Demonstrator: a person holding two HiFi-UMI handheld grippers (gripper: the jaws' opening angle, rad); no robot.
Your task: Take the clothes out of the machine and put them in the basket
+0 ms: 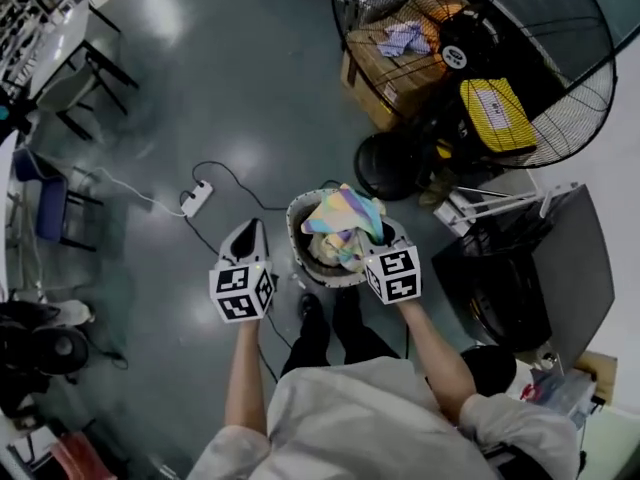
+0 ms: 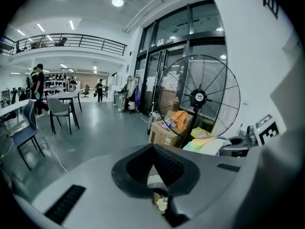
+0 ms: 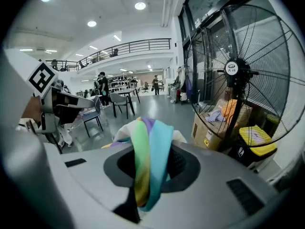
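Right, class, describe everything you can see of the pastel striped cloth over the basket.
The cloth is soft, thin fabric in green, blue, purple, yellow and white bands. It is bunched and draped, pinched between the jaws of the right hand-held gripper, hanging over the round basket that holds other pale clothes.

A pastel striped cloth (image 1: 345, 213), banded green, blue, purple and yellow, hangs pinched in the right gripper (image 1: 384, 232). It is bunched up just above the basket (image 1: 291, 233). The basket is round and pale-rimmed and stands upright on the grey floor (image 1: 250, 98). More light-coloured clothes (image 1: 335, 253) are heaped inside it, up near the rim. The machine (image 1: 520, 288), a dark box, stands on the floor near the basket's right side. I can't make out what's inside it.
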